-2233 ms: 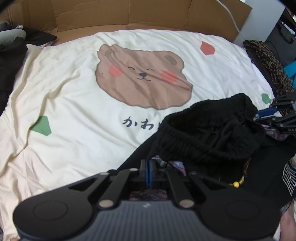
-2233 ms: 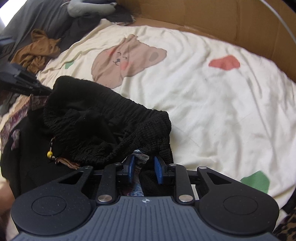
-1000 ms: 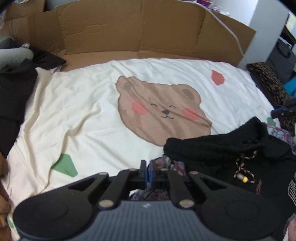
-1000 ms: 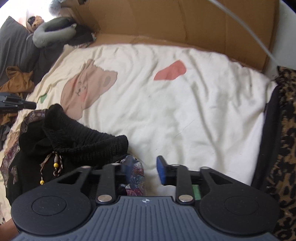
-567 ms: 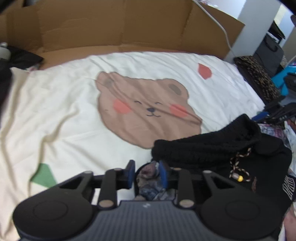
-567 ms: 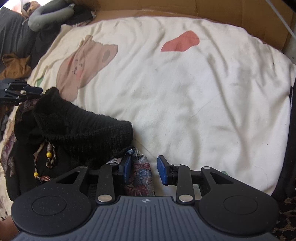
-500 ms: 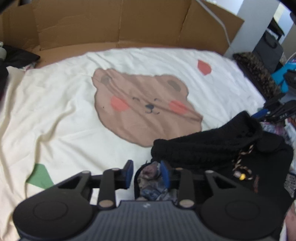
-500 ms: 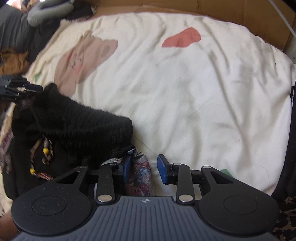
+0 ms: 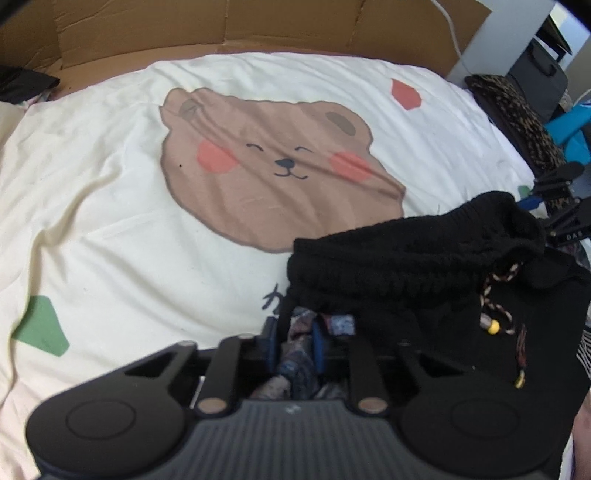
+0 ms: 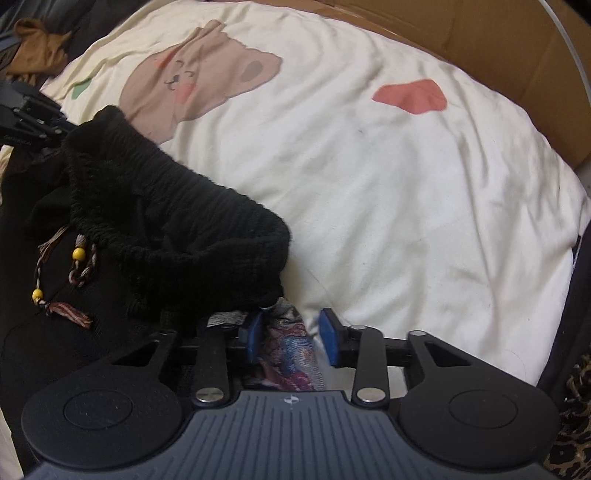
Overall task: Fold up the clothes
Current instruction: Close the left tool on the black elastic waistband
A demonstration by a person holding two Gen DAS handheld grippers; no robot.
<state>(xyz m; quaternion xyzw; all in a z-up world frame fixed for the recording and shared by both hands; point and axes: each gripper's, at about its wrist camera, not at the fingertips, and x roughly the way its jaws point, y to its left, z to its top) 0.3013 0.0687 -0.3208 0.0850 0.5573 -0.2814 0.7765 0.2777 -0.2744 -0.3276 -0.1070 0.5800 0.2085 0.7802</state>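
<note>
A garment with a black knitted waistband (image 9: 417,258) and a beaded drawstring (image 9: 493,326) lies bunched on the cream bear-print sheet (image 9: 110,221). Its patterned multicolour cloth (image 9: 295,354) fills the gap of my left gripper (image 9: 293,343), whose jaws are closing and press on it. In the right wrist view the same waistband (image 10: 177,221) sits to the left. My right gripper (image 10: 291,334) has patterned cloth (image 10: 288,350) between its closing jaws; the cloth touches the left pad and stands clear of the right one. Each gripper shows at the edge of the other's view.
Cardboard walls (image 9: 221,26) ring the far side of the bed. A leopard-print item (image 9: 517,114) lies along the right edge, and a brown cloth (image 10: 37,51) and dark clothes sit at the far left. More black clothing (image 10: 55,350) lies under the waistband.
My left jaws went from shut to wide, then narrowed onto the patterned cloth. Both grippers sank toward the bed. The right jaws narrowed a little around the cloth.
</note>
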